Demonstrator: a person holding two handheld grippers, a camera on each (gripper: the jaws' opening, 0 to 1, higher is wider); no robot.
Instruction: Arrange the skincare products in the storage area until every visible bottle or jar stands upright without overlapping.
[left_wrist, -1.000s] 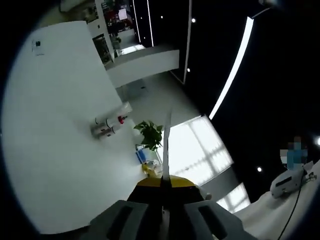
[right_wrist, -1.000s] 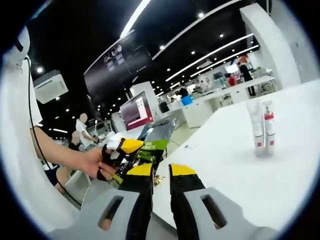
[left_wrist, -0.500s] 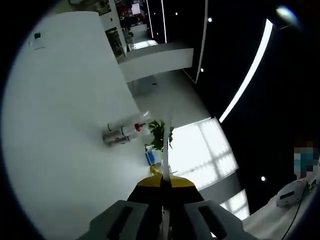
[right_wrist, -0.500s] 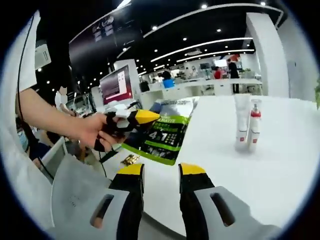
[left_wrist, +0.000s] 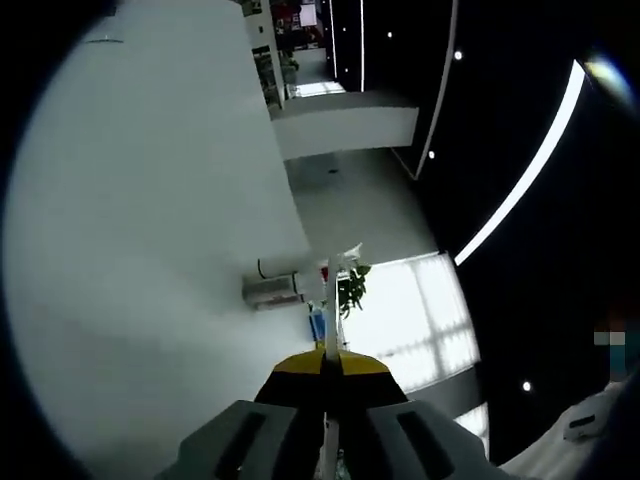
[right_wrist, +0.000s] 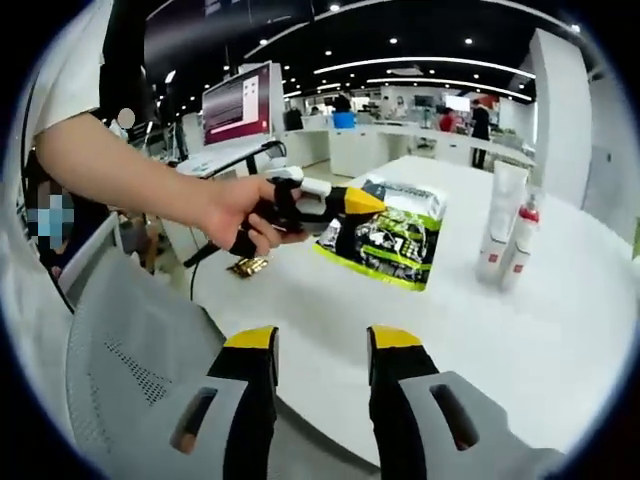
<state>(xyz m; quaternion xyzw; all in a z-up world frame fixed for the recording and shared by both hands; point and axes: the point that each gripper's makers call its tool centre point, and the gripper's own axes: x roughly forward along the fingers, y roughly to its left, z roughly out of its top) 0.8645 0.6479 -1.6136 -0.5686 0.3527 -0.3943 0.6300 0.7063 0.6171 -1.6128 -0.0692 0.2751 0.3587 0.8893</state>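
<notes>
A white tube (right_wrist: 500, 220) and a small bottle with a red cap (right_wrist: 521, 245) stand upright side by side at the far right of the white table (right_wrist: 450, 330). A person's hand holds my left gripper (right_wrist: 352, 201), which is shut on the edge of a green and black pouch (right_wrist: 392, 238) held low over the table. In the rolled left gripper view, the pouch (left_wrist: 331, 300) rises edge-on as a thin strip from my shut left gripper (left_wrist: 330, 358), with the tube (left_wrist: 275, 291) beyond. My right gripper (right_wrist: 322, 342) is open near the table's front edge, nothing between its fingers.
A grey mesh chair (right_wrist: 130, 380) stands at the lower left below the table edge. A small gold item (right_wrist: 245, 267) lies on the table near the hand. A monitor (right_wrist: 240, 105) and people are behind. A potted plant (left_wrist: 352, 285) is beyond the tube.
The right gripper's jaws have spread wider. The left gripper has carried the pouch down and over the table, toward the tube and bottle. Both views have shifted with the hands.
</notes>
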